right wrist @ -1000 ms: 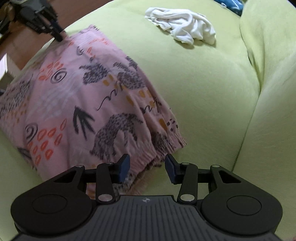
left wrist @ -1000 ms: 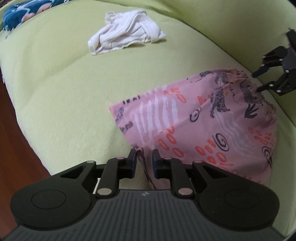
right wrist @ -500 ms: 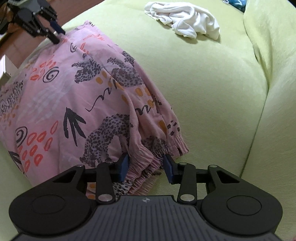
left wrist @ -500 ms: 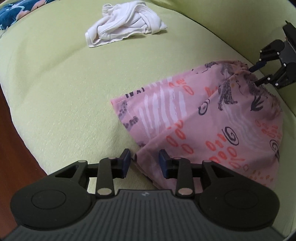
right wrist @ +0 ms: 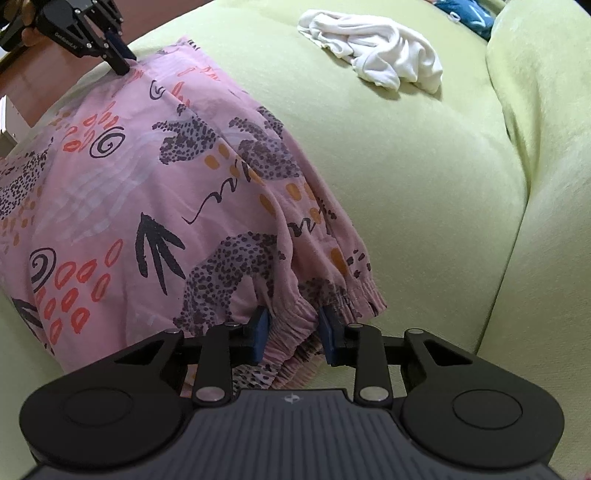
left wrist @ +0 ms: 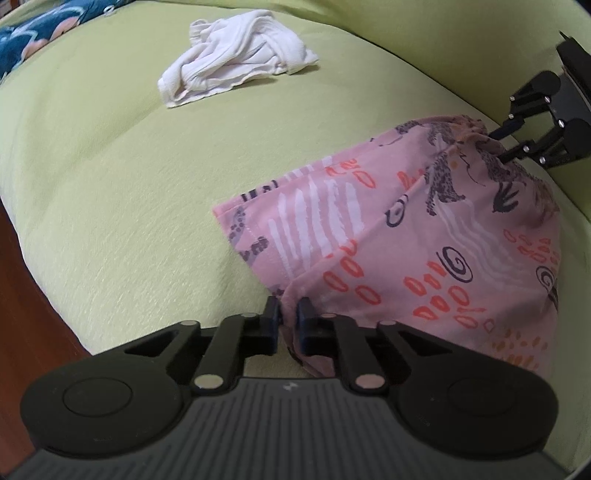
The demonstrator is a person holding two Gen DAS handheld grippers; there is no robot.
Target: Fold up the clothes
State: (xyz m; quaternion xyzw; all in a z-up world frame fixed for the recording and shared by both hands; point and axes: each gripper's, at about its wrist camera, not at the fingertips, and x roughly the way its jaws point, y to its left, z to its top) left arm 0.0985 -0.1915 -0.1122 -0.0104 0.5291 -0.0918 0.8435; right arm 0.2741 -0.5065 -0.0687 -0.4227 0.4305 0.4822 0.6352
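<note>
The pink patterned garment [left wrist: 424, 236] lies spread on the pale green sofa cushion [left wrist: 110, 184], its thin fabric printed with coral ovals, dark spirals, white strokes and spotted animals. One end has a gathered elastic edge [right wrist: 332, 306], puckered into small ruffles; the opposite end is a plain stitched hem.

The left gripper [left wrist: 289, 317] has its jaws closing, nearly pressed together, pinching a fold of the hem corner. The right gripper [right wrist: 291, 332] is closing around the elastic edge, which bunches between its blue pads [right wrist: 260, 328]; the pads touch the fabric on both sides. In each wrist view the other gripper shows at the far end of the garment, tips against the cloth.

Farther up the cushion, well apart from the pink piece, a crumpled white ribbed garment [left wrist: 236, 79] sits in a loose heap. A dark blue patterned cloth [left wrist: 33, 33] shows at the cushion's far edge. The sofa's backrest [right wrist: 546, 147] rises just beside the elastic end. Nothing lies between the grippers and the fabric.

A second ago the left jaws stood apart at the hem corner and the right jaws were wider, the waistband barely between them. The fabric now pulls up slightly into both grips.
</note>
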